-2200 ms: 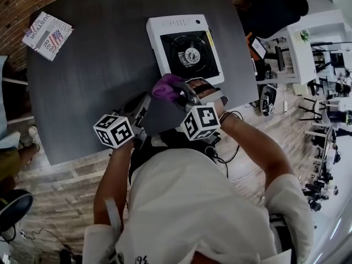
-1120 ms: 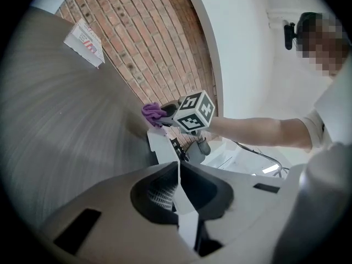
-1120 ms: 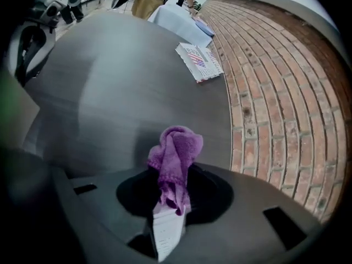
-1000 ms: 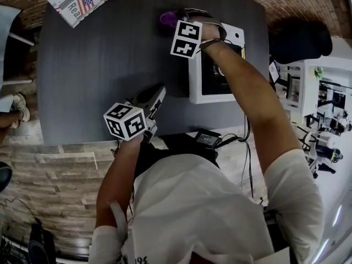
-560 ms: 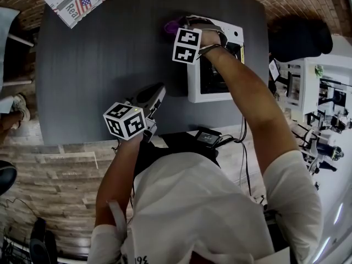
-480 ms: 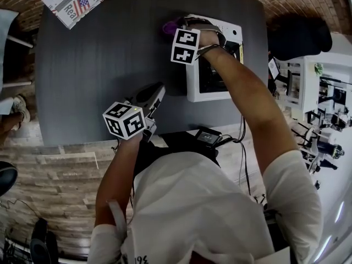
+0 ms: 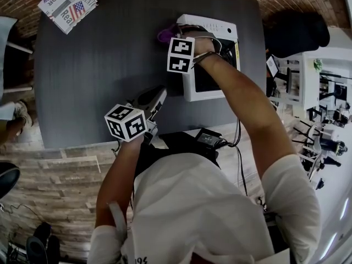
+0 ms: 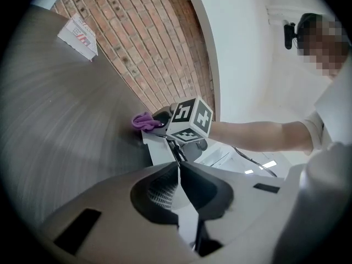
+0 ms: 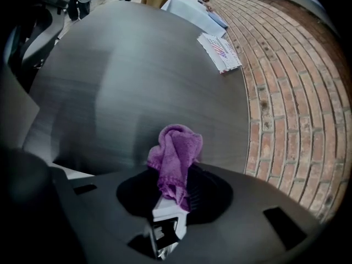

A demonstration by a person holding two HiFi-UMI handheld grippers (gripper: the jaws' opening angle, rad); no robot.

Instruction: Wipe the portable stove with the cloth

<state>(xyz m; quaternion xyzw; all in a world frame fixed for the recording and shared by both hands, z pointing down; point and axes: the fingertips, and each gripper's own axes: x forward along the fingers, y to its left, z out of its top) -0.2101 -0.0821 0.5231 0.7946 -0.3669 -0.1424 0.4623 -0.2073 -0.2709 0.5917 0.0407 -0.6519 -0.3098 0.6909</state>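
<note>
Right gripper (image 7: 174, 34): jaws are clamped on the purple cloth (image 7: 165, 34). In the right gripper view the cloth (image 9: 176, 158) bunches up and rises out from between the jaws of the gripper (image 9: 175, 188), with the dark table (image 9: 137, 65) behind it.

Cloth position: in the head view, upper centre of the frame, at the upper-left corner of the white portable stove (image 7: 215, 29). The left gripper view shows the cloth (image 8: 144, 121) lying against the corner of the stove (image 8: 161, 152), left of centre in that frame (the right gripper's marker cube sits just to its right).

Left gripper (image 7: 159, 96): jaws are pressed together with nothing between them, as the left gripper view (image 8: 178, 165) shows. In the head view it is held over the near part of the table (image 7: 99, 65), centre left of the frame, well apart from the cloth and near the stove's lower-left corner.

Other items: a folded newspaper (image 7: 67, 5) lies on the table at the upper left of the head view, well apart from the stove. It appears at upper right in the right gripper view (image 9: 220, 51).
</note>
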